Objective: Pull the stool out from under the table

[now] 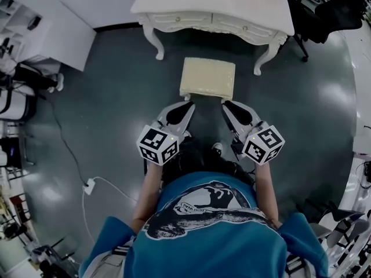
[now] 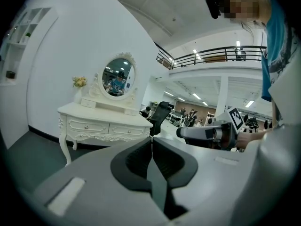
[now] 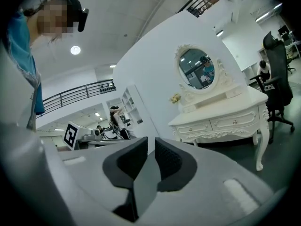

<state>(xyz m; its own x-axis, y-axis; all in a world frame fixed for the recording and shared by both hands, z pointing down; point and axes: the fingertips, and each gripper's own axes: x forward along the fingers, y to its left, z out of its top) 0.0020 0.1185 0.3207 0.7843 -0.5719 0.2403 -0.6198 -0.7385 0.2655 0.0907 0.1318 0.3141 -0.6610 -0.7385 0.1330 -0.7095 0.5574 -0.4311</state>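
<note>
Stool with a cream cushioned top, shown in the head view standing on the dark floor just in front of the white dressing table. Its seat is seen wholly clear of the tabletop's front edge and lies roughly between the lines of the two front table legs.

The left gripper and the right gripper are held side by side. Each tip is placed near one near corner of the stool; contact with the seat cannot be made out.

In the left gripper view, the left gripper is shown with its dark pads pressed together and nothing caught between them. In the right gripper view, the right gripper is shown almost closed, with a narrow slit left between the pads and nothing in it. The stool is not seen in either gripper view.

An oval mirror and a small bunch of flowers are carried on the table. A white cable is seen lying on the floor at the person's left.
</note>
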